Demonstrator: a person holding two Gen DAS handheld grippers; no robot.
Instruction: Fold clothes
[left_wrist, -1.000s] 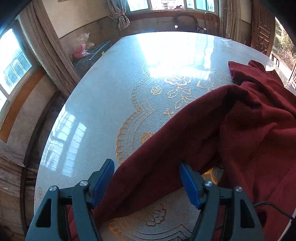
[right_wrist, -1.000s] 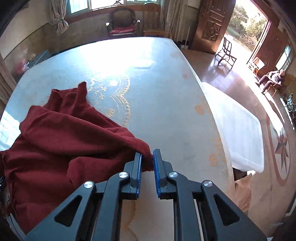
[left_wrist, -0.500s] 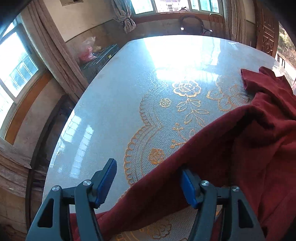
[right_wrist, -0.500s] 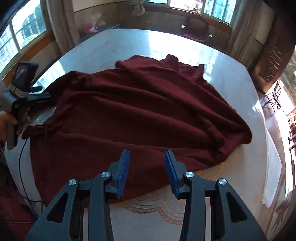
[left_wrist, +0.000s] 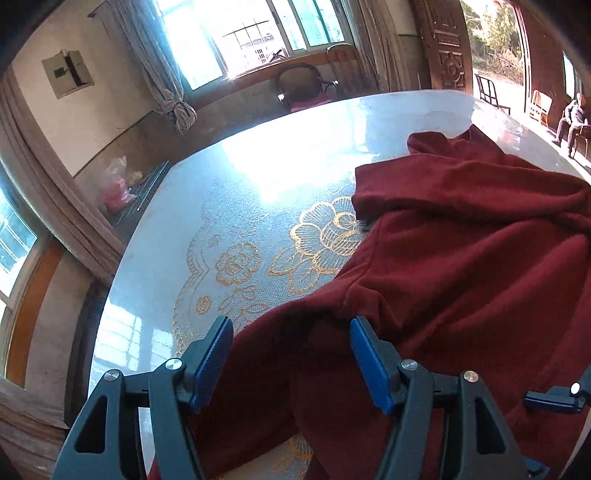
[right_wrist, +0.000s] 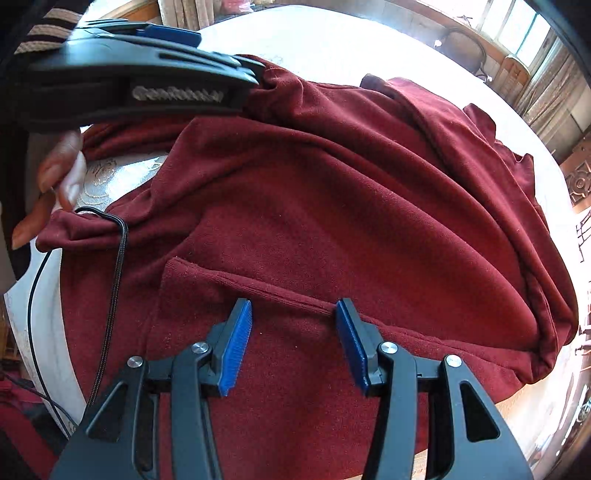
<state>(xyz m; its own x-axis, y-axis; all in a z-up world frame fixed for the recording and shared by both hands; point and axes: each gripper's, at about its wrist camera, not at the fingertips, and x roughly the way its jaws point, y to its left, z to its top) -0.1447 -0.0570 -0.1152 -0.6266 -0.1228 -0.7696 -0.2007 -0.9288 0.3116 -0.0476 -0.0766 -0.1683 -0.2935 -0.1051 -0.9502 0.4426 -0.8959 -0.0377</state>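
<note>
A dark red garment (left_wrist: 461, 258) lies spread and rumpled over the right half of a round table (left_wrist: 258, 177). My left gripper (left_wrist: 291, 354) has its jaws wide apart, with the garment's left edge lying between them; the pads do not press it. In the right wrist view the left gripper (right_wrist: 255, 77) is seen from the side at the upper left, with the garment (right_wrist: 332, 184) bunched and lifted at its tip. My right gripper (right_wrist: 293, 339) points steeply down over a seam near the front. Its jaws are closing, still apart, with cloth between them.
A hand (right_wrist: 55, 166) holds the left gripper, and a black cable (right_wrist: 114, 277) hangs over the table's near edge. The table (right_wrist: 332, 33) has a gold flower pattern. A chair (left_wrist: 303, 85) stands by the far window. A person (left_wrist: 572, 114) sits outside the doorway.
My right gripper swung from the table's right side to the garment's near part and tipped downward, its jaws wider than a second ago. The left gripper shifted along the cloth edge and rolled.
</note>
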